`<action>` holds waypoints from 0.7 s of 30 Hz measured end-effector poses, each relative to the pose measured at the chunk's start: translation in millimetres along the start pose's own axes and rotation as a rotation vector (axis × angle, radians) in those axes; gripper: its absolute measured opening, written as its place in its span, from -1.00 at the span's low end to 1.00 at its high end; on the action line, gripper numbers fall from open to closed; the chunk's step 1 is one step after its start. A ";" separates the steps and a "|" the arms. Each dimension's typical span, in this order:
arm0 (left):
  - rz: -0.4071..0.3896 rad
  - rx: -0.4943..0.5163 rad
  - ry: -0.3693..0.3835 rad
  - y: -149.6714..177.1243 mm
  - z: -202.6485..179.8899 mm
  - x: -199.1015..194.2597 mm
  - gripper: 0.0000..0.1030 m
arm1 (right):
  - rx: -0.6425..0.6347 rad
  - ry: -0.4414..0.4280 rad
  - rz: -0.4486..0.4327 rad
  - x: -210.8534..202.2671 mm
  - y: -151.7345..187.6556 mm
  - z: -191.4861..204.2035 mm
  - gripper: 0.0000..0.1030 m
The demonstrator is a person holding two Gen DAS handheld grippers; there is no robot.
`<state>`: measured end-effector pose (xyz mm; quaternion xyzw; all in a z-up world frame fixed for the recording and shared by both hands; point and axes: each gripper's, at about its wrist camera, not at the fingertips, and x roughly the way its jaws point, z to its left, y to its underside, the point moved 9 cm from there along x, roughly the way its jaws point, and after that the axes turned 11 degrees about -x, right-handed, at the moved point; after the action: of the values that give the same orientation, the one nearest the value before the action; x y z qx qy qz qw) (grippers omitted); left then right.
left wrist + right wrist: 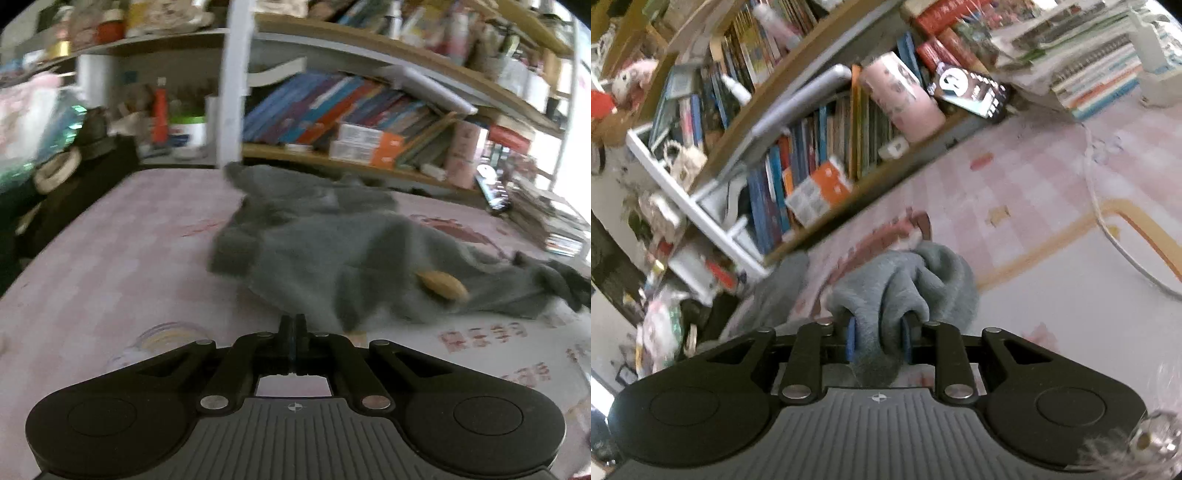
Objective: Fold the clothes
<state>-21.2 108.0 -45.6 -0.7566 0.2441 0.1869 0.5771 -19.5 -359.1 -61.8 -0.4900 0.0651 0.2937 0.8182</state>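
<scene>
Closest in the left wrist view is the left hand-held gripper [292, 325], its two fingers pressed together with nothing between them, poised over the pink checked cloth [110, 251] that covers the desk. The grey garment [332, 251] lies crumpled just beyond the fingertips, spreading from about 12 o'clock round to 2 o'clock; its nearest edge comes close to the tips, but I cannot tell whether it touches them. A tan oval patch [443, 285] shows on the garment at roughly 2 o'clock. Behind it, along the far edge of the desk, stands a bookshelf [351, 122] crowded with books, with a red bottle [160, 114] away at 11 o'clock.

In the right wrist view the right hand-held gripper [877, 334] is clamped on a bunched fold of the same grey garment [908, 284]; the fabric fills the gap between the fingers and bulges out ahead of them toward 12 o'clock, lifted off the pink cloth [1034, 177]. The bookshelf [812, 155] runs slanting across from 9 to 1 o'clock, and a white cable [1108, 229] trails over the cloth at 2 o'clock. Both views are somewhat blurred.
</scene>
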 end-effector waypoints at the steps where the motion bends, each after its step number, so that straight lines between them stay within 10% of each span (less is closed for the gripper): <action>1: -0.008 -0.004 -0.010 -0.2 3.9 -2.1 -1.00 | -0.017 0.019 0.010 -6.2 3.2 1.0 -0.46; 4: -0.031 -0.025 0.022 -4.4 4.9 -6.2 -0.77 | -0.076 0.087 0.021 -20.1 9.9 3.5 -0.39; 9: -0.050 0.001 0.063 -4.6 -8.5 -8.5 0.22 | -0.086 0.140 -0.005 -39.0 11.5 6.8 -0.22; 21: -0.068 -0.024 0.035 2.9 1.6 -7.8 0.34 | -0.146 0.160 0.003 -40.1 7.3 29.5 0.19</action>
<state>-29.2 110.1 -43.8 -0.7746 0.2258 0.1567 0.5696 -61.6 -348.4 -36.5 -0.5701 0.1097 0.2589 0.7720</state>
